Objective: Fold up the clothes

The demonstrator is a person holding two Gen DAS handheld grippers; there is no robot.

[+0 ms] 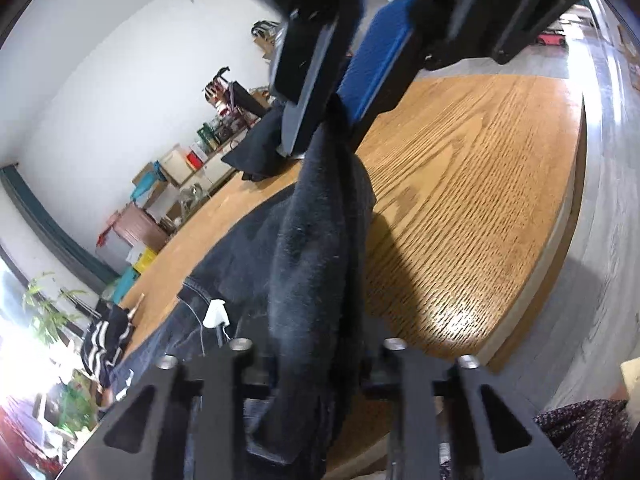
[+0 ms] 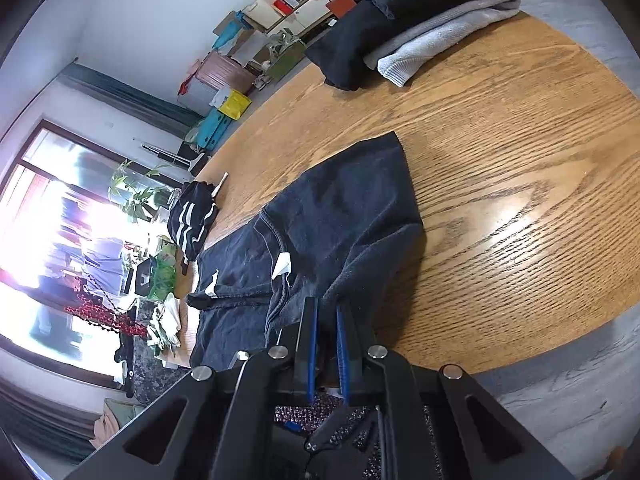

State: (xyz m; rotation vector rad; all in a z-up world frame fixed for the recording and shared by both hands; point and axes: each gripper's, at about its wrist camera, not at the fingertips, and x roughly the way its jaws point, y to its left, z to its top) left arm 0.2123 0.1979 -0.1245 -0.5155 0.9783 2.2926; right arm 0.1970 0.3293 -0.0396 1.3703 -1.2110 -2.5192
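Dark washed-black cotton garment [image 2: 336, 220] lies part-folded on the oak bench [image 2: 520, 168]; both grippers' jaws pinch it; folded stack [image 2: 420, 20] waits behind.

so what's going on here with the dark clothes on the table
A person is folding a black garment on a round wooden table with two handheld grippers. The right gripper has its jaws closed on the near edge of the fabric. In the left wrist view, a gripper pinches a lifted bunch of the same fabric, which hangs down to the table. A stack of folded clothes sits at the table's far side.
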